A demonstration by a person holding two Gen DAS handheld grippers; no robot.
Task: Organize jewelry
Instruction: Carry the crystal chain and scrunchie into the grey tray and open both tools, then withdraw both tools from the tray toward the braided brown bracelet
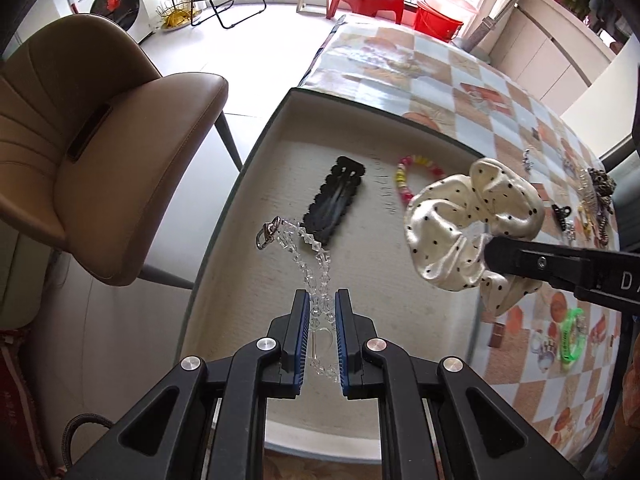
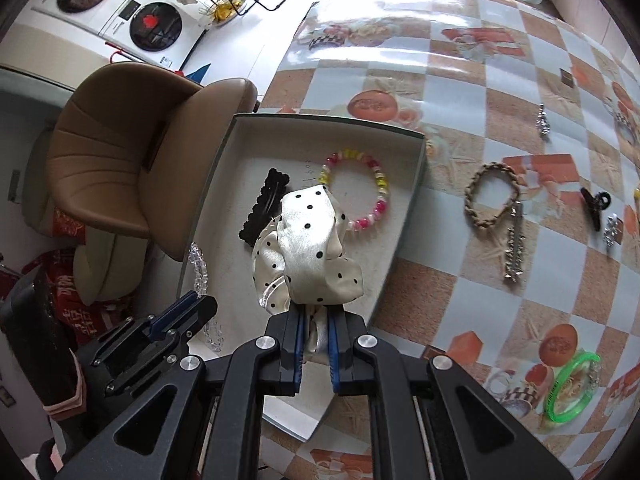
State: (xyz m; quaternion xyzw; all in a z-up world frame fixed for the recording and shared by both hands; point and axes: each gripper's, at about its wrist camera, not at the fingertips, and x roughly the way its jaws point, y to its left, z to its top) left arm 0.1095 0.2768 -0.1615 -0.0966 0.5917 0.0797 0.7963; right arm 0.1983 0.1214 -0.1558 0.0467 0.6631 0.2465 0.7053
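Observation:
A shallow grey-rimmed box (image 1: 280, 116) (image 2: 416, 184) sits at the table's left edge. Inside lie a black scalloped hair clip (image 1: 336, 196) (image 2: 266, 200) and a pink-and-yellow bead bracelet (image 1: 404, 178) (image 2: 378, 184). My left gripper (image 1: 322, 300) (image 2: 188, 304) is shut on a clear crystal bead chain (image 1: 308, 264) (image 2: 200, 268) with a metal clasp, which hangs over the box's left part. My right gripper (image 2: 316, 320) (image 1: 490, 254) is shut on a cream polka-dot scrunchie (image 2: 312, 248) (image 1: 460, 220), held above the box's right part.
On the checkered tablecloth (image 2: 460, 80) to the right of the box lie a braided brown bracelet (image 2: 492, 196), a silver clip (image 2: 516, 248), a small black claw clip (image 2: 596, 204) (image 1: 560, 214), a green bangle (image 2: 572, 388) (image 1: 568, 336) and other small pieces. A brown chair (image 1: 100, 160) (image 2: 132, 168) stands left of the table.

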